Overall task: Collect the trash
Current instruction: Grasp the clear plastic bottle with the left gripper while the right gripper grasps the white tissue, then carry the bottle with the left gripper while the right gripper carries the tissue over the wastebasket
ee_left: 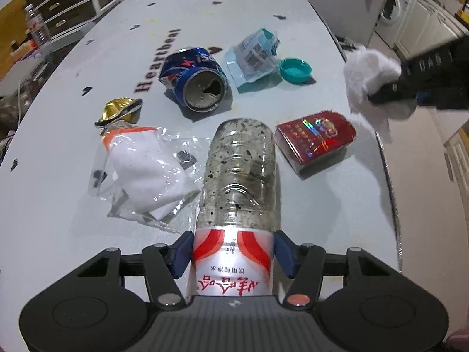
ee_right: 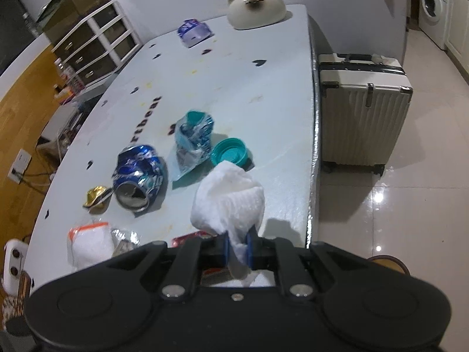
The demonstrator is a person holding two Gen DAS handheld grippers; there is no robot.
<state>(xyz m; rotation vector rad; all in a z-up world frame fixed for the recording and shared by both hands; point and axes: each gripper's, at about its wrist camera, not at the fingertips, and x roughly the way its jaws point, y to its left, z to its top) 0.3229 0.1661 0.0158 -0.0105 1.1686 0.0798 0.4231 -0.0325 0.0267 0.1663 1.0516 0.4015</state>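
On the pale table (ee_left: 58, 220) lies a clear plastic bottle (ee_left: 240, 170) with a red-and-white label. My left gripper (ee_left: 233, 249) has its blue pads pressed on both sides of the label. My right gripper (ee_right: 236, 249) is shut on a crumpled white tissue (ee_right: 228, 202) and holds it above the table's right side. In the left wrist view the tissue (ee_left: 369, 73) hangs off the right gripper (ee_left: 381, 94). A crushed blue can (ee_left: 195, 80), a red cigarette box (ee_left: 316, 139), a teal cap (ee_left: 295, 70), a blue wrapper (ee_left: 253, 55), gold foil (ee_left: 117, 110) and a clear bag (ee_left: 146, 173) with white cloth lie around.
A cat-shaped white dish (ee_right: 256, 6) and a tissue pack (ee_right: 194, 32) sit at the table's far end. A white suitcase (ee_right: 363, 111) stands on the tiled floor just past the table's right edge (ee_right: 312, 146). Drawers (ee_right: 88, 50) line the left wall.
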